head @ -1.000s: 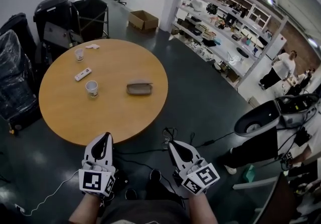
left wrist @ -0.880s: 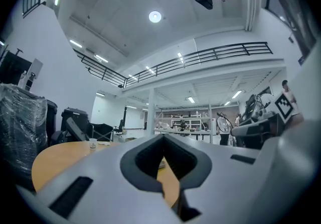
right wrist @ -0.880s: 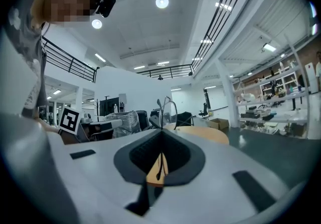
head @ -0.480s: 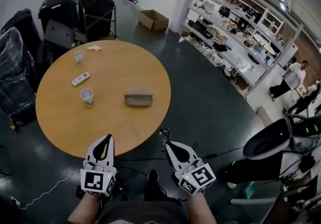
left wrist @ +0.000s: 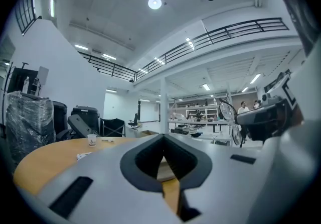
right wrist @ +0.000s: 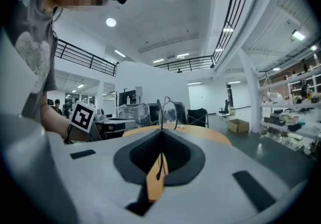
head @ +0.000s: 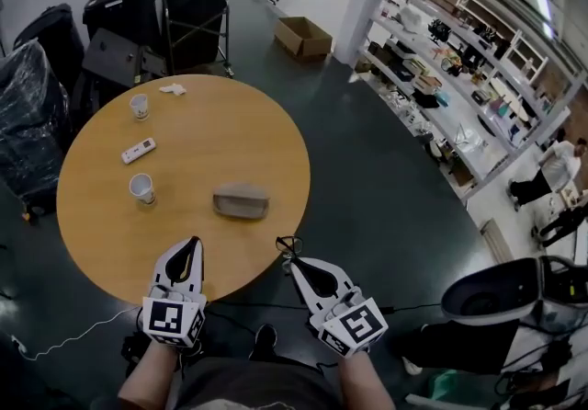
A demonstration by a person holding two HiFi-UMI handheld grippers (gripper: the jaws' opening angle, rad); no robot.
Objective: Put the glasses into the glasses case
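Round wooden table (head: 220, 142) takes up the left-centre of the head view. Its near rim curves just ahead of both grippers, w/ dark floor (head: 367, 178) open along the table's right side as far as the shelves (head: 459, 59). The glasses case (head: 241, 201) lies closed on the table's near-right part, bare wood all round it. On the table's left half sit a paper cup (head: 141, 187), a remote (head: 139, 151) and a 2nd cup (head: 139, 106), all well apart from the case. The left gripper (head: 191, 243) has its tips over the table's near rim, jaws pressed together w/ nothing between them. The right gripper (head: 287, 256) hangs just off the near rim, over the floor, jaws clamped on the glasses (head: 287, 245). The thin wire frame sticks up past the tips toward the table, near the case but not touching it. In the right gripper view the glasses (right wrist: 168, 112) stand upright above the closed jaws, table edge behind.
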